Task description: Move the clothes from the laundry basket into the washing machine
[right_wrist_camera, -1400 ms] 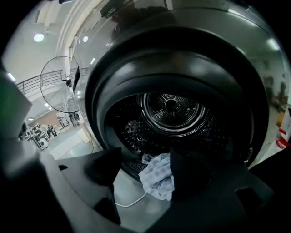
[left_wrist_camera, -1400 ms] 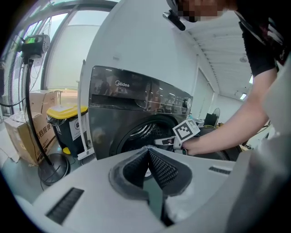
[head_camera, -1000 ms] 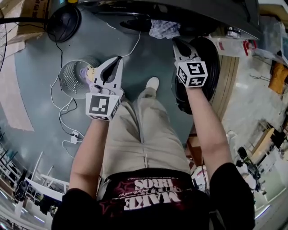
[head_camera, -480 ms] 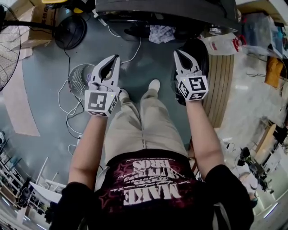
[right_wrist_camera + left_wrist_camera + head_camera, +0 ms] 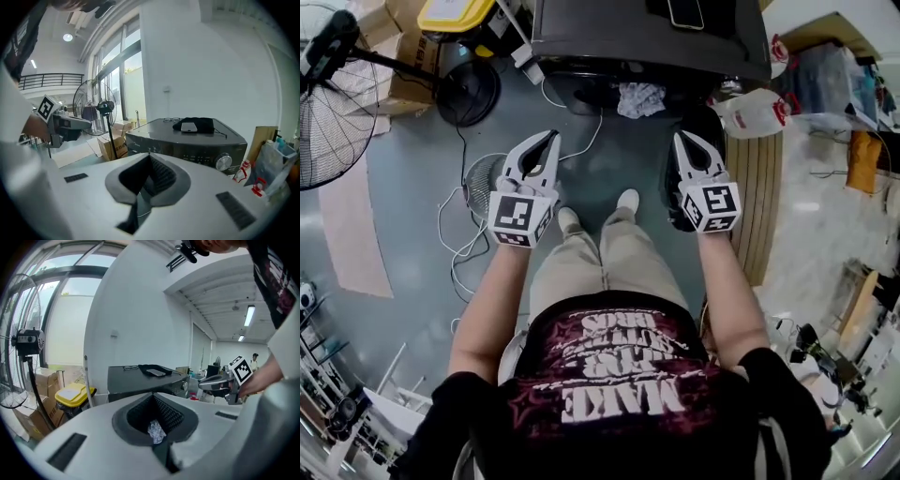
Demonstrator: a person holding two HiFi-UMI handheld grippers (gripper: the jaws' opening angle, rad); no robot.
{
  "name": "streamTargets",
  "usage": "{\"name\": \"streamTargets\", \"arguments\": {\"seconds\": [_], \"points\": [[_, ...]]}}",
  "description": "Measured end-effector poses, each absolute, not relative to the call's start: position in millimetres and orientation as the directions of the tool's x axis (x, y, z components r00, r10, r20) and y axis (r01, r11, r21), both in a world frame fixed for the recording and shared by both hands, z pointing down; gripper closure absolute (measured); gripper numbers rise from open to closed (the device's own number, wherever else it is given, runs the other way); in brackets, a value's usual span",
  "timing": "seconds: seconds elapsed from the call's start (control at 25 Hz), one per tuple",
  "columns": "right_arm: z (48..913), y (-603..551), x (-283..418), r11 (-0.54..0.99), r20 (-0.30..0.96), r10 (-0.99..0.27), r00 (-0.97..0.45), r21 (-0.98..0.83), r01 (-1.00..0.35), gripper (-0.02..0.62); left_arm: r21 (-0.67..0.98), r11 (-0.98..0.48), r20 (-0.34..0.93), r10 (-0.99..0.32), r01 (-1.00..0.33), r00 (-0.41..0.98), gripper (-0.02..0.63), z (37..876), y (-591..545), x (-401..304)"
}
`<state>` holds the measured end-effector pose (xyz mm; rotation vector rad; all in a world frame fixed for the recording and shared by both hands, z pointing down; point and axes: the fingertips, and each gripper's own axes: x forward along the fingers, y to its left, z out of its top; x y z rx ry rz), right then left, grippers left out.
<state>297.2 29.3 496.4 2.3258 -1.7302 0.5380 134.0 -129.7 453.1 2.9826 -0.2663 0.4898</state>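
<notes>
We hold the left hand-held gripper (image 5: pixel 552 137) and the right hand-held gripper (image 5: pixel 681 138) shut and empty before the washing machine (image 5: pixel 647 37). A pale garment (image 5: pixel 639 98) hangs at its front, and it probably needs pushing inside next.

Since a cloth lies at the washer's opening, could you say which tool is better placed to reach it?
Probably the right tool: it is shut and empty, and its tips lie nearer the cloth than those of the left tool.
</notes>
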Motion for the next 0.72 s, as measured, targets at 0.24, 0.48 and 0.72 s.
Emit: {"name": "streamTargets", "arguments": {"seconds": [0.24,0.48,0.72], "points": [[449.1,33.0,289.8,-0.304,0.364,-0.893,0.265,-0.055,-0.951,0.592,0.087,-0.979,0.268,-0.153,-0.182,0.951,0.601,405.9,-131.1,128.7],[412.9,26.3,280.2,-0.297,0.340,-0.903,0.262,-0.056,-0.953,0.592,0.061,-0.979,0.219,-0.177,-0.195,0.960,0.601,369.2,-136.3,119.2],[382.7,28.5,275.6,-0.293,0.322,-0.909,0.266,-0.039,-0.955,0.592,0.051,-0.981,0.184,-0.175,-0.187,0.967,0.601,341.5,-134.9,117.6]]}}
